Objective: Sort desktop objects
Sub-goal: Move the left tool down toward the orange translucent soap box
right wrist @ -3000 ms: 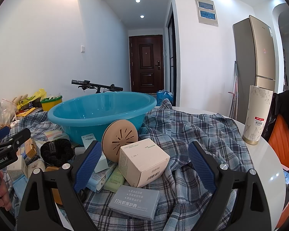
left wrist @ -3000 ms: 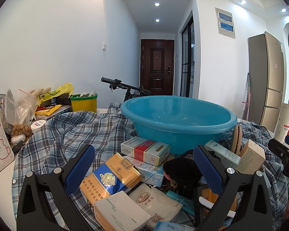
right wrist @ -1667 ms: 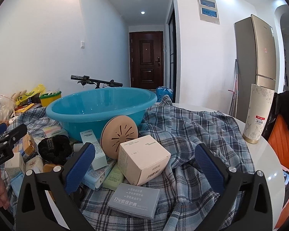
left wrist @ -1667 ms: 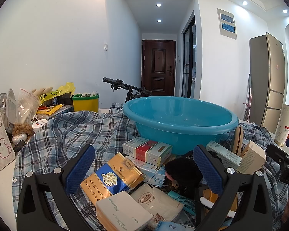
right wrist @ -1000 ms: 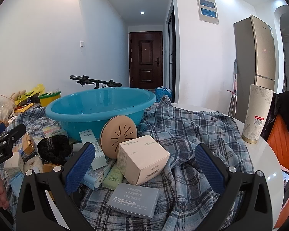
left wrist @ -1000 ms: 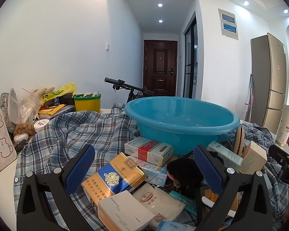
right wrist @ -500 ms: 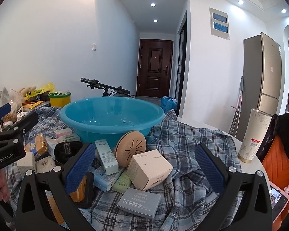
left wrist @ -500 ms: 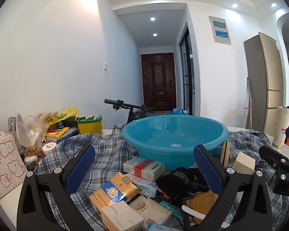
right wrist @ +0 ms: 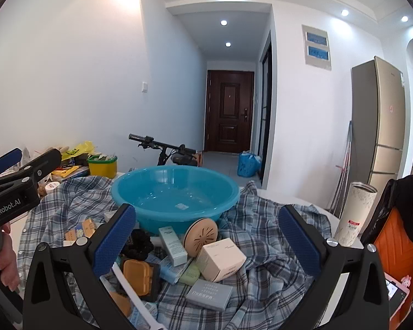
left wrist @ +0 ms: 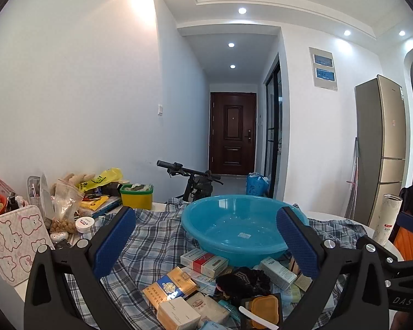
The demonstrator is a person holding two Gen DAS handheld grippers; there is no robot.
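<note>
we hold the left gripper (left wrist: pixel 206 244) with its jaws spread wide and nothing between them, raised above the clutter; the right gripper (right wrist: pixel 208 240) is likewise spread and empty. directly below both lies the pile of small items on the plaid cloth (right wrist: pixel 261 264): the blue-and-gold carton (left wrist: pixel 169 286), the red-and-white box (left wrist: pixel 203 260), the black scrunchie (left wrist: pixel 243 282), the orange case (right wrist: pixel 136 273), the round beige disc (right wrist: pixel 201 233), the white cube box (right wrist: pixel 220 258) and the grey flat box (right wrist: pixel 209 294). just beyond the pile stands the blue basin (left wrist: pixel 234 228), holding nothing but a small sticker. we judge the sort as not yet begun: no item sits in the basin, and the entire pile remains to be moved.
</note>
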